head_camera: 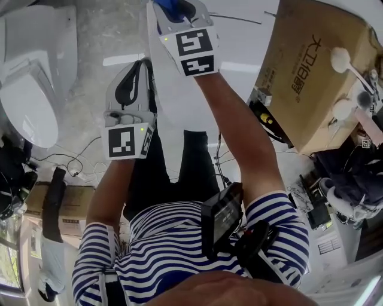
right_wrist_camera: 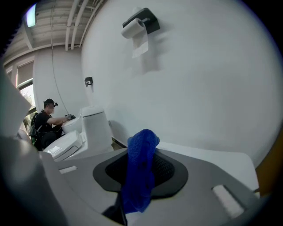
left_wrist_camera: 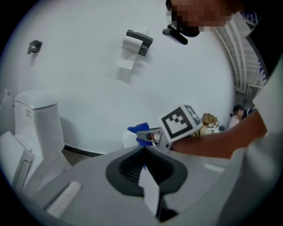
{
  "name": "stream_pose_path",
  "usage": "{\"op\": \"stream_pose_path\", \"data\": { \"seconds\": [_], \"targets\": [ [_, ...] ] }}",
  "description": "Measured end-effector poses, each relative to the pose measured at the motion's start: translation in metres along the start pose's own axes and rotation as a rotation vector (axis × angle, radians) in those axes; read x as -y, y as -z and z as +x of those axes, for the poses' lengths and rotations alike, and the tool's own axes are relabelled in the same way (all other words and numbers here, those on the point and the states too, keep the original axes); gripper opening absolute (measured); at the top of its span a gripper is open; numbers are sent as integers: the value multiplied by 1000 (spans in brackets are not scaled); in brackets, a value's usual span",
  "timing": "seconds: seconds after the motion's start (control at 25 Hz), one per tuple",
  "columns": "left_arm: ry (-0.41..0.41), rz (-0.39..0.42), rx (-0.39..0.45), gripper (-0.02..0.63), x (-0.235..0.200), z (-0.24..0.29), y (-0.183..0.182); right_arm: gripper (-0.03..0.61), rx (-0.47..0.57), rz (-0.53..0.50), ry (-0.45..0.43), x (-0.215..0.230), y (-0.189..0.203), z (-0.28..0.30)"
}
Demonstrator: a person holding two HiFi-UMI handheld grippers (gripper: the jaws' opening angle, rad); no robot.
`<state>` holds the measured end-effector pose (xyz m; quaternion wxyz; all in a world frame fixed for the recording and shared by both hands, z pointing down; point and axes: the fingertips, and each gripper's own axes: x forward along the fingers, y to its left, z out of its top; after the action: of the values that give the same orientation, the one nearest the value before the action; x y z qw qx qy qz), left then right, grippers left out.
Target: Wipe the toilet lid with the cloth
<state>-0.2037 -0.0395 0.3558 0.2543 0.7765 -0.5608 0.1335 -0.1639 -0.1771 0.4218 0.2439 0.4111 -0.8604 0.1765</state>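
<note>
White toilet lid (head_camera: 27, 104) is sitting at ten o'clock, well apart from both tools. Centre, the left gripper (head_camera: 136, 75) is hanging closed on nothing. At twelve, the right gripper (head_camera: 176, 9) is pinching the blue cloth (right_wrist_camera: 139, 172), probably needing a flat, lid-wide press.

On my right stands a brown cardboard box (head_camera: 311, 72) with printed characters on its side, and two white round-headed tools (head_camera: 342, 60) lie on top of it. Thin cables (head_camera: 75, 161) trail over the grey floor (head_camera: 108, 30) on my left. High on the white wall (right_wrist_camera: 199, 88) ahead, a dark holder (right_wrist_camera: 148, 20) carries a paper roll with its end hanging down, and a small dark fitting (right_wrist_camera: 89, 81) sits further along.
</note>
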Motion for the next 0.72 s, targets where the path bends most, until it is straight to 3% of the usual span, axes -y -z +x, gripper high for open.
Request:
{"op": "stream_pose_path", "data": {
  "seconds": [0.32,0.72],
  "targets": [
    [-34,36,21,2,33,-9,-5,114,32,7,159,95,-4,-99],
    [-39,66,40,2,86,-4,0,114,4,54,332,199,52,-193]
  ]
}}
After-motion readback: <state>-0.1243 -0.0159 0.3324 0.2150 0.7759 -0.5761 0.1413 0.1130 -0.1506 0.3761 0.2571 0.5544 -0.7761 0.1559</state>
